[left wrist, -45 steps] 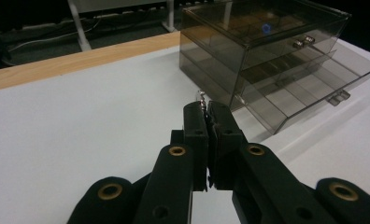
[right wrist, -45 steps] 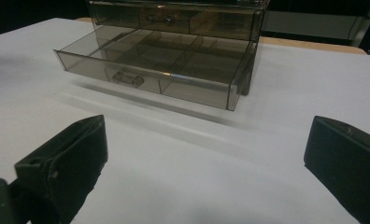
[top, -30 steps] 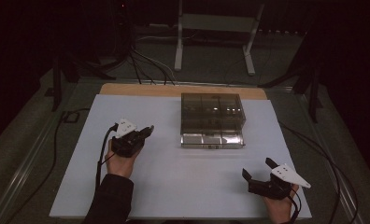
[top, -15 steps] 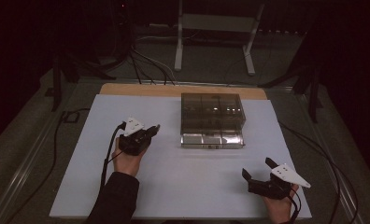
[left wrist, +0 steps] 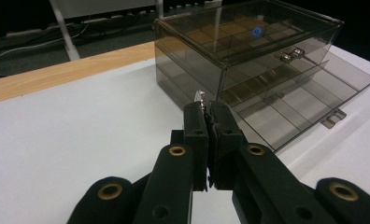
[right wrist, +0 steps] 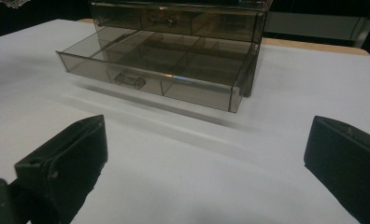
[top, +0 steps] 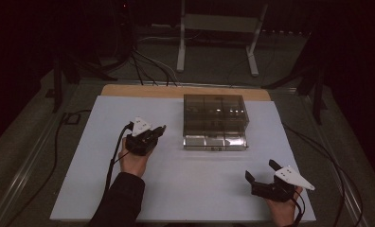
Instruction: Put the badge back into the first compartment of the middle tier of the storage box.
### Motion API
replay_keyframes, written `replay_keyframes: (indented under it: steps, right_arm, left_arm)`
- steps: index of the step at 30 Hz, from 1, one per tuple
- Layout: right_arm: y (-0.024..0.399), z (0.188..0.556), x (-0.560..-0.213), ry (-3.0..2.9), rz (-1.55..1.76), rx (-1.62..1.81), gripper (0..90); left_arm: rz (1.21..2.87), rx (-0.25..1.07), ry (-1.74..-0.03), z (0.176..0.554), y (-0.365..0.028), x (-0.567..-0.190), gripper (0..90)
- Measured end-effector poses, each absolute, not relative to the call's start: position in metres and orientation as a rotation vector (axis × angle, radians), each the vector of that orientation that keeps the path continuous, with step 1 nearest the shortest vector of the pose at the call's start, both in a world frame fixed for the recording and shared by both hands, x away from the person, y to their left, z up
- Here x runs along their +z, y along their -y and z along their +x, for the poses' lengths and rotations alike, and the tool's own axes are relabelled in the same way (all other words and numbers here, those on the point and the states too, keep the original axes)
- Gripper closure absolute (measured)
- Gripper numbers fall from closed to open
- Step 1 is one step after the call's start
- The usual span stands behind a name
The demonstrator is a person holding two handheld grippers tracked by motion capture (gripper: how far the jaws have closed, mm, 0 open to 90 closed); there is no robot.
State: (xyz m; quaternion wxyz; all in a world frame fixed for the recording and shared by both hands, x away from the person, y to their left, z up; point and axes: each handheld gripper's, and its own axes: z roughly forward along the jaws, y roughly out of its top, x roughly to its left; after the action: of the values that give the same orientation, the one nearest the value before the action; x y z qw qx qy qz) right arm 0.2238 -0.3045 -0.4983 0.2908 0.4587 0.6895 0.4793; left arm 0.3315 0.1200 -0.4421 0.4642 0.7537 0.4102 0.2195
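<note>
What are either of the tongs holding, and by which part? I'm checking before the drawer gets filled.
The left tongs are shut on a small shiny thing, pinched at its lower end; what it is cannot be told. The right tongs are open, empty.

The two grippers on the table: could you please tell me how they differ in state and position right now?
The left gripper has its jaws shut together on a small silvery piece, while the right gripper has its jaws wide apart with nothing between them. The left gripper sits close beside the smoky plastic drawer box, while the right gripper rests farther off, near the table's front edge. Both are black, hand-held, and point toward the box's pulled-out bottom drawer.
</note>
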Motion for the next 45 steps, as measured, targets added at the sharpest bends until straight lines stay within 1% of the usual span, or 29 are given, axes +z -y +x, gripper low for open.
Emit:
replay_keyframes:
  steps: [45]
  right_arm:
    - [0.304,0.224,-0.498,-1.838,1.214,1.280,0.0]
  left_arm:
    - [1.878,0.486,-0.963,0.348,-0.080,-0.455,88.6]
